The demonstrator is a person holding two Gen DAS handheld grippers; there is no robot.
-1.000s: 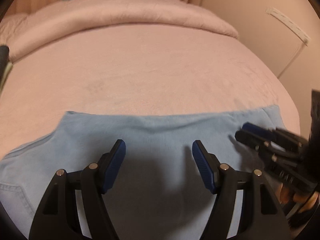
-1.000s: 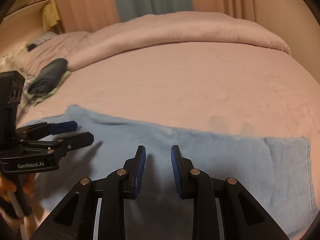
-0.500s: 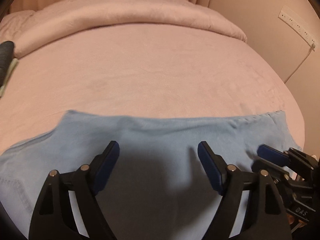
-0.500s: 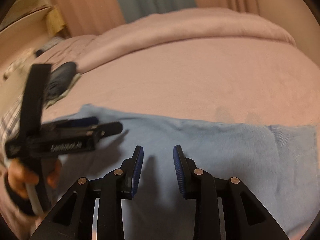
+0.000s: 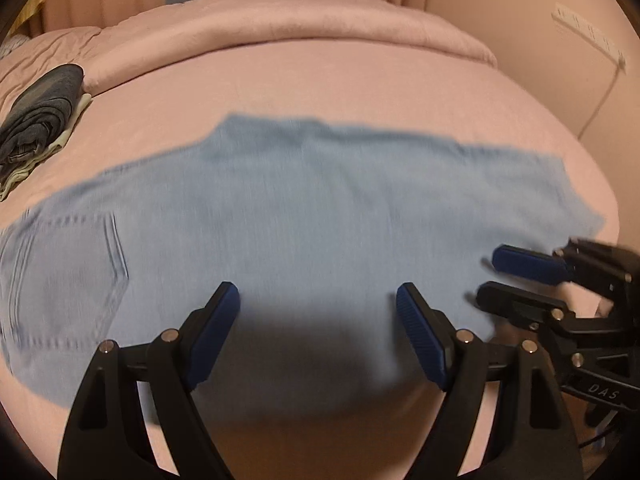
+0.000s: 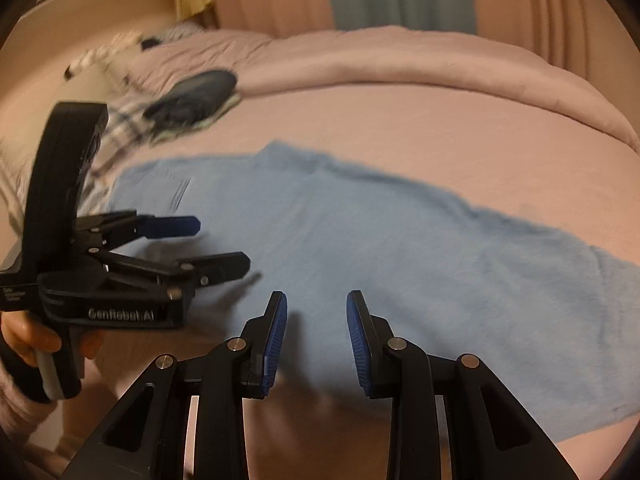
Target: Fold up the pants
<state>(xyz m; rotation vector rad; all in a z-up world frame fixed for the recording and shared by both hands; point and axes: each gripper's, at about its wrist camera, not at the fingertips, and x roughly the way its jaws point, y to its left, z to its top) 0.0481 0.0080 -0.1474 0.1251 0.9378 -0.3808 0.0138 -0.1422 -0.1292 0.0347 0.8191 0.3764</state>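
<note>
Light blue pants (image 5: 320,200) lie flat and lengthwise across the pink bed (image 5: 360,88), with a back pocket (image 5: 72,264) at the left end. My left gripper (image 5: 317,288) hovers over their near edge, open wide, with nothing between its pads. To its right, my right gripper (image 5: 488,274) points in sideways over the leg end. In the right wrist view the pants (image 6: 400,248) run from upper left to lower right. My right gripper (image 6: 317,296) stands open with a narrow empty gap. At the left, a hand (image 6: 32,336) holds the left gripper (image 6: 222,242), whose jaws are spread.
A stack of folded dark clothes (image 5: 40,120) sits at the bed's far left, near plaid fabric (image 6: 120,120). A rolled pink duvet (image 5: 300,20) lies along the back. A power strip (image 5: 588,36) hangs on the right wall. The bed's near edge is just below both grippers.
Both grippers have pulled back toward the bed's near edge, so more of the pants shows. The left jaws have spread wider. The right gripper's gap grew slightly.
</note>
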